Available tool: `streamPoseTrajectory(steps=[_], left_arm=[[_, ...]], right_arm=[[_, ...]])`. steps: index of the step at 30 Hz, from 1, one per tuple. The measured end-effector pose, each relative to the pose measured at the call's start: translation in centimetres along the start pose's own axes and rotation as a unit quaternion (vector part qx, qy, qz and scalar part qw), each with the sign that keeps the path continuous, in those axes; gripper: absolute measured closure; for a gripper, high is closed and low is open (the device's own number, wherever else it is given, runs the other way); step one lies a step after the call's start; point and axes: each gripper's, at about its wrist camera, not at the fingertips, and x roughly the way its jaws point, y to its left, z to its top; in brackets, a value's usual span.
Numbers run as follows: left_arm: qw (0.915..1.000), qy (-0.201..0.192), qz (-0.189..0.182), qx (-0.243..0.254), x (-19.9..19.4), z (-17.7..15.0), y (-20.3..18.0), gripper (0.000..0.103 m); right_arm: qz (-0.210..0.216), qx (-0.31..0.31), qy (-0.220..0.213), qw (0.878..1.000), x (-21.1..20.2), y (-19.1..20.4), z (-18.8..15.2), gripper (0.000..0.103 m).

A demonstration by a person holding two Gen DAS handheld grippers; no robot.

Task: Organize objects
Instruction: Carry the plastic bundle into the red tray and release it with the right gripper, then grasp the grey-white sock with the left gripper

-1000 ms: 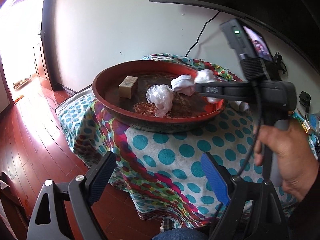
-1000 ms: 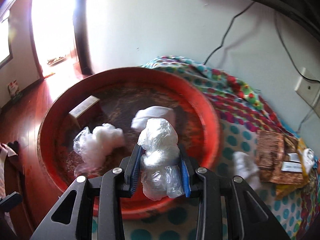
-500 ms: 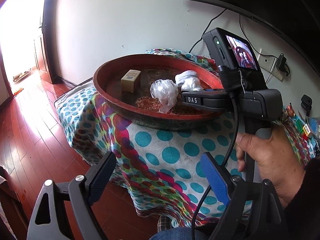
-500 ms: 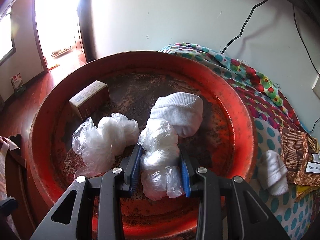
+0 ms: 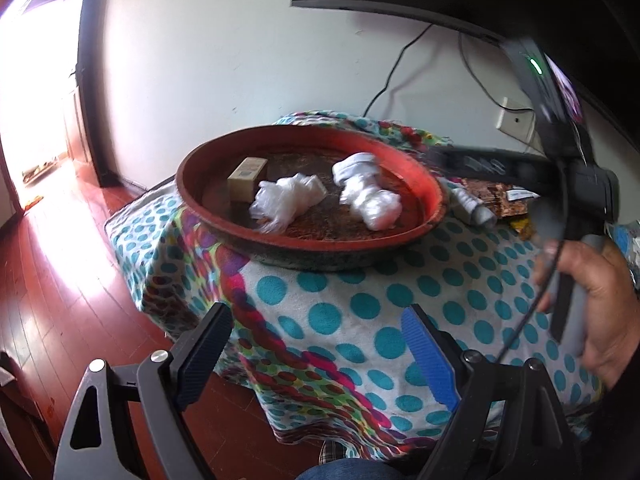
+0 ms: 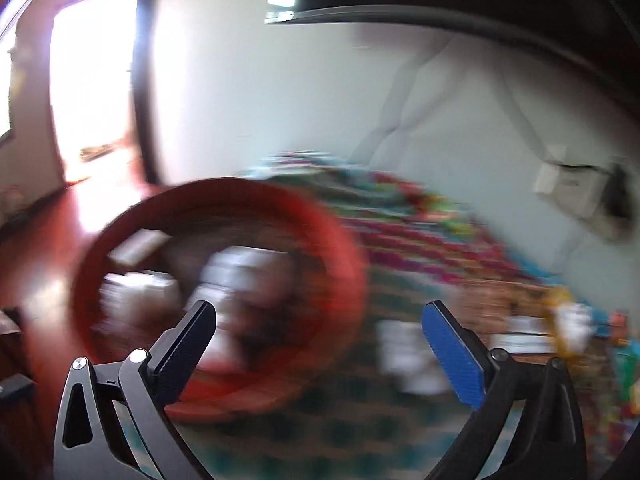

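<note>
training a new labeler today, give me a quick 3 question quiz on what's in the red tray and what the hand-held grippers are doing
1. True or false: the right hand-held gripper is shut on a plastic bag.
2. How many things lie in the red tray?
3. Multiple choice: where is the rolled grey sock? A) in the tray B) on the dotted cloth beside the tray C) in the left hand-held gripper

Key
1. False: its jaws have just been opening and nothing is between them.
2. Four: a small cardboard box, a crumpled plastic bag, a bunched plastic bag and a white sock.
3. B
</note>
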Motion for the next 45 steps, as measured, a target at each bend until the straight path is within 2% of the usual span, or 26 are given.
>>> streamPoseTrajectory(steps=[1, 3, 7, 9, 11, 13, 15, 17, 20, 24, 27, 31, 38, 43, 45], left_arm=[[1.0, -0.003, -0.005, 0.006, -0.2, -0.1, -0.4, 0.014], [0.9995, -0.006, -0.017, 0.024, -0.3, -0.3, -1.4, 0.014], [0.9982, 0.0, -0.025, 0.055, 0.5, -1.1, -4.0, 0.014], [0.997, 0.004, -0.029, 0.072, 0.9, -1.5, -5.7, 0.014], [0.9955, 0.002, -0.035, 0.088, 1.2, -1.3, -7.5, 0.014], [0.9945, -0.001, -0.039, 0.097, 1.7, -0.4, -9.4, 0.014], [0.993, -0.01, -0.049, 0.107, 2.3, 1.3, -11.5, 0.014], [0.9911, -0.018, -0.065, 0.114, 3.3, 3.3, -13.8, 0.014], [0.9911, -0.006, -0.079, 0.107, 6.5, 6.1, -16.5, 0.014], [0.9905, 0.021, -0.068, 0.117, 10.6, 7.9, -19.1, 0.014], [0.9885, 0.034, -0.046, 0.14, 13.4, 8.5, -20.9, 0.014], [0.9861, 0.053, -0.036, 0.154, 15.9, 8.7, -22.0, 0.014], [0.9874, 0.097, -0.015, 0.124, 19.6, 9.1, -21.4, 0.015], [0.9861, 0.102, -0.01, 0.131, 20.3, 9.3, -21.9, 0.015], [0.986, 0.101, -0.011, 0.132, 20.5, 9.4, -22.2, 0.018]], right_arm=[[-0.04, 0.01, 0.009, 0.999, 0.0, -2.7, -0.8, 0.0], [-0.086, 0.039, 0.025, 0.995, 0.0, -7.3, -2.3, 0.0], [-0.177, 0.109, 0.045, 0.977, -1.4, -16.9, -6.7, 0.0], [-0.202, 0.136, 0.049, 0.969, -2.0, -19.9, -8.3, 0.0], [-0.193, 0.202, 0.033, 0.96, -3.5, -22.9, -9.6, 0.0], [-0.189, 0.241, 0.024, 0.952, -4.1, -24.4, -10.3, 0.0], [-0.193, 0.244, 0.027, 0.95, -3.9, -24.5, -10.3, 0.0], [-0.187, 0.23, 0.028, 0.955, -3.6, -24.0, -10.0, 0.0], [-0.181, 0.212, 0.034, 0.96, -3.1, -23.2, -9.6, 0.0], [-0.174, 0.225, 0.037, 0.958, -2.9, -23.6, -9.8, 0.0], [-0.164, 0.238, 0.033, 0.957, -3.1, -24.0, -10.1, 0.0], [-0.15, 0.243, 0.027, 0.958, -3.2, -24.2, -10.2, 0.0], [-0.14, 0.247, 0.018, 0.959, -3.5, -24.2, -10.3, 0.0], [-0.138, 0.246, 0.013, 0.959, -3.6, -24.1, -10.3, 0.0], [-0.138, 0.247, 0.013, 0.959, -3.6, -24.1, -10.3, 0.0]])
